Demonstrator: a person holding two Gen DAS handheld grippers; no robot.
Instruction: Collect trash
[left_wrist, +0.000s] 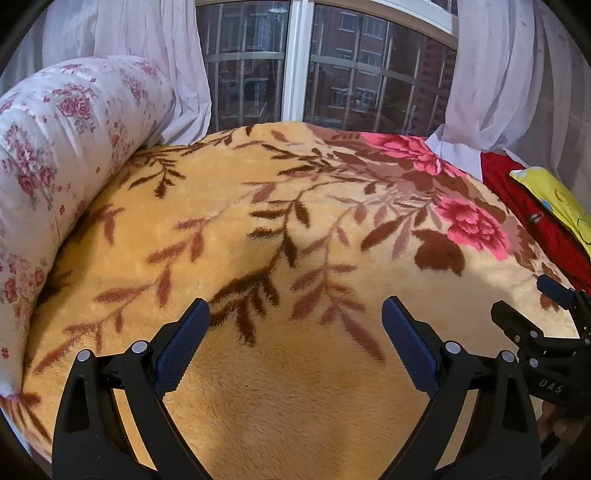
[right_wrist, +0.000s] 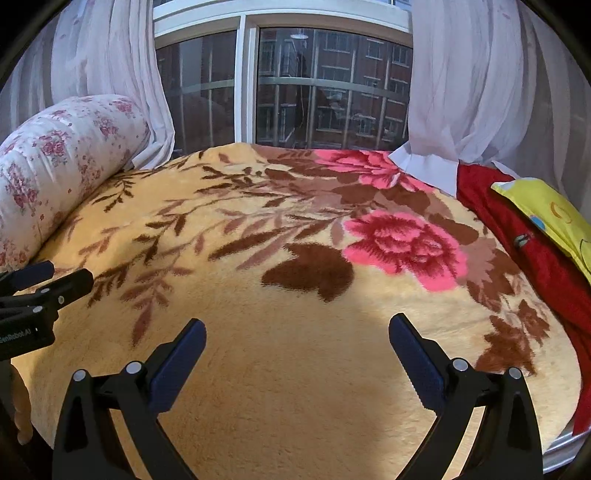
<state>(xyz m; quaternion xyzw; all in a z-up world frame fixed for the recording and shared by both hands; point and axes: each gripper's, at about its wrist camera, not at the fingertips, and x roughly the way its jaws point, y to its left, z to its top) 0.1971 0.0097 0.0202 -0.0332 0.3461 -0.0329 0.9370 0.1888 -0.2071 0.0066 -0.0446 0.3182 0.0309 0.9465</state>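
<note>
The left tongs (left_wrist: 295, 310) and the right tongs (right_wrist: 297, 330) are held side by side above a bed covered by a tan floral blanket (left_wrist: 258, 221), both spread wide and released, with nothing gripped between the blue pads. No trash can be made out on the blanket in either view. A rolled floral quilt (left_wrist: 55, 147) is seen along the left edge, a red cloth (right_wrist: 517, 240) with a yellow pillow (right_wrist: 546, 210) on it at the right (curtains (right_wrist: 480, 74) frame the window (right_wrist: 314, 85) behind).
</note>
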